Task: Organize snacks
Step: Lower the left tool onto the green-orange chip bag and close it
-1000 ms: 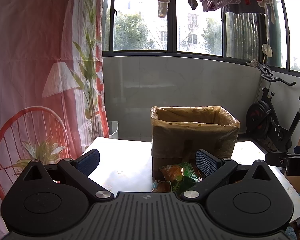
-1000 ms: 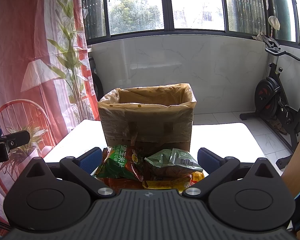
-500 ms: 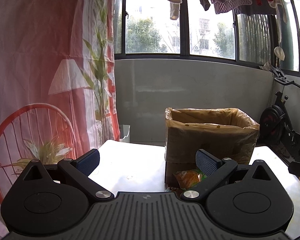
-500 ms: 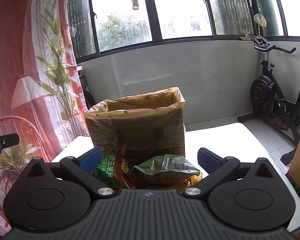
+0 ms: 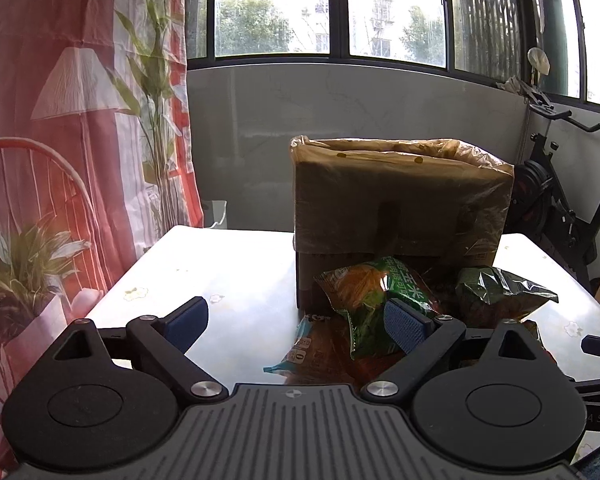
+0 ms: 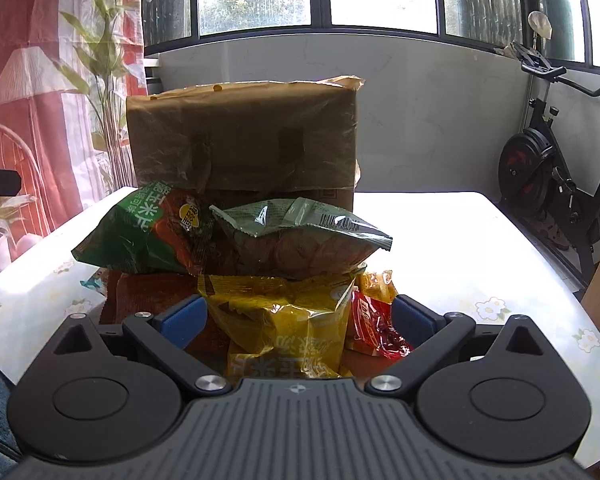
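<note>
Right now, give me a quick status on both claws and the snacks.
Left claw closing, nothing gripped. Right claw open around the yellow bag. Snack pile unsorted before the lined box.

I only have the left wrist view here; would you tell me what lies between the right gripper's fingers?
Observer: A yellow snack bag lies between the fingers of the right gripper. The jaws are open, and the pads do not appear to press it.
Operator: Thank you. Is anything stacked on that bag?
Observer: Yes, a grey-green snack bag rests on top of it, in front of the lined cardboard box.
Operator: And is anything beside it on the right of the picture?
Observer: A small red packet lies against that side of it, close to the pad there.
</note>
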`<state>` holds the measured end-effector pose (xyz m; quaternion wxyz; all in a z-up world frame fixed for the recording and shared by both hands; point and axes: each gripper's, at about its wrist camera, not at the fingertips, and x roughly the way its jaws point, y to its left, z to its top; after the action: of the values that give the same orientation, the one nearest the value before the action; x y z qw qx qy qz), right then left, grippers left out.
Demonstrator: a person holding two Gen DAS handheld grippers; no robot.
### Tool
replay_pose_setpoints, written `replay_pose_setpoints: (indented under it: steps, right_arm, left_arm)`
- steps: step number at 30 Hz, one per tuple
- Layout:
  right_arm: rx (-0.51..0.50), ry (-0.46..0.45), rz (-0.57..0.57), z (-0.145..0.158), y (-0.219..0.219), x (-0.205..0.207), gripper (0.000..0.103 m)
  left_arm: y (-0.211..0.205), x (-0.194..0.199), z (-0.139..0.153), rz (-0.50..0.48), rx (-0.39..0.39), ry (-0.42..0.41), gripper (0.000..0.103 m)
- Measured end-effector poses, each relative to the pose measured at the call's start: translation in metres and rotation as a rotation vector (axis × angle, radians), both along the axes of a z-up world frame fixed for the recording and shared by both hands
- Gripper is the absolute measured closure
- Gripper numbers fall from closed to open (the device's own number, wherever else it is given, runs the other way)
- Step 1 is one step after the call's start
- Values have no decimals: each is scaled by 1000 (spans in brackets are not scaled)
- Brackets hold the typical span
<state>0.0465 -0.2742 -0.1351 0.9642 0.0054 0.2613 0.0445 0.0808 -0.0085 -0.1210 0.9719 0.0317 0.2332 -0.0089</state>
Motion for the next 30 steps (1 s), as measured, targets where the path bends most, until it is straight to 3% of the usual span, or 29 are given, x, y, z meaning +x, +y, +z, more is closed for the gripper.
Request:
replay_pose_setpoints:
  steps: [6, 14, 22, 30]
  right_arm:
    - [-1, 11, 33, -25, 3, 11, 11]
    - [58, 39, 49, -41, -3, 23, 20]
    - [128, 62, 57, -50, -12, 28, 20]
    - [152, 55, 70, -51, -17, 23, 22]
  left_arm:
    - [1, 12, -29, -41, -32, 83, 9]
    - [-9, 22, -51, -91, -56, 131, 9]
    - [-17, 36, -70, -112, -90, 195, 10]
    - [-21, 34, -70, -121, -90, 184, 10]
